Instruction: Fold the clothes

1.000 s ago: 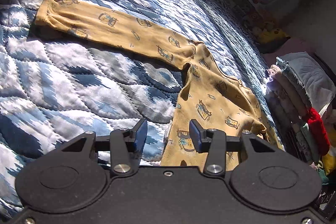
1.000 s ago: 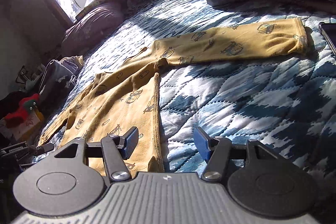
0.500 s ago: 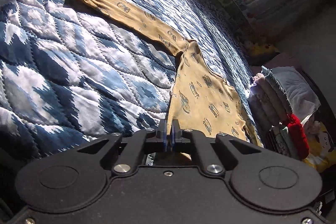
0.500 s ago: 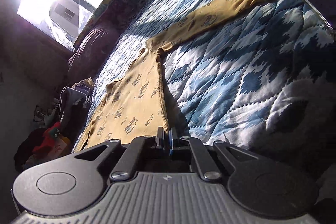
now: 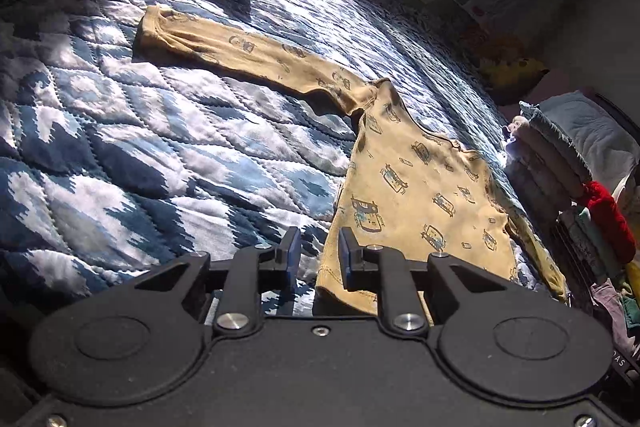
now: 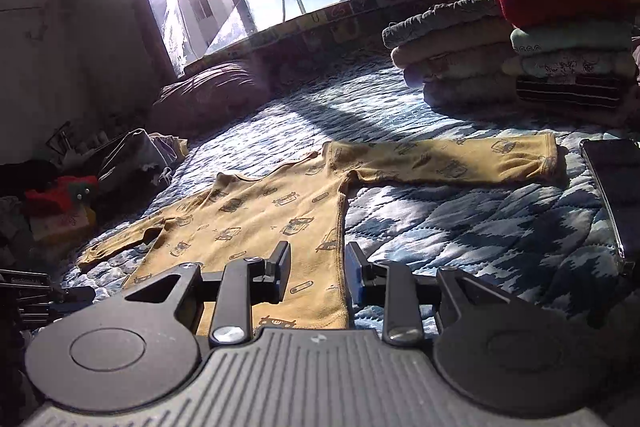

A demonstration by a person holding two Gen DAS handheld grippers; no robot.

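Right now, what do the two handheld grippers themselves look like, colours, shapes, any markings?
The left gripper has a smooth matte black body with two round raised discs, silver pivot screws, black linkage arms and blue-padded fingers. The right gripper has the same black discs, linkages and silver screws, but a grey ribbed centre plate and blue finger pads. No cables, hands or sleeves are in view.

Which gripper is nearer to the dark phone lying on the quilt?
Right. The right gripper is at the yellow shirt's hem with the phone close by; the left gripper holds the opposite hem corner, farther away.

Both grippers' jaws, shut on shirt (image 5: pixel 416 187) hem before, now parted
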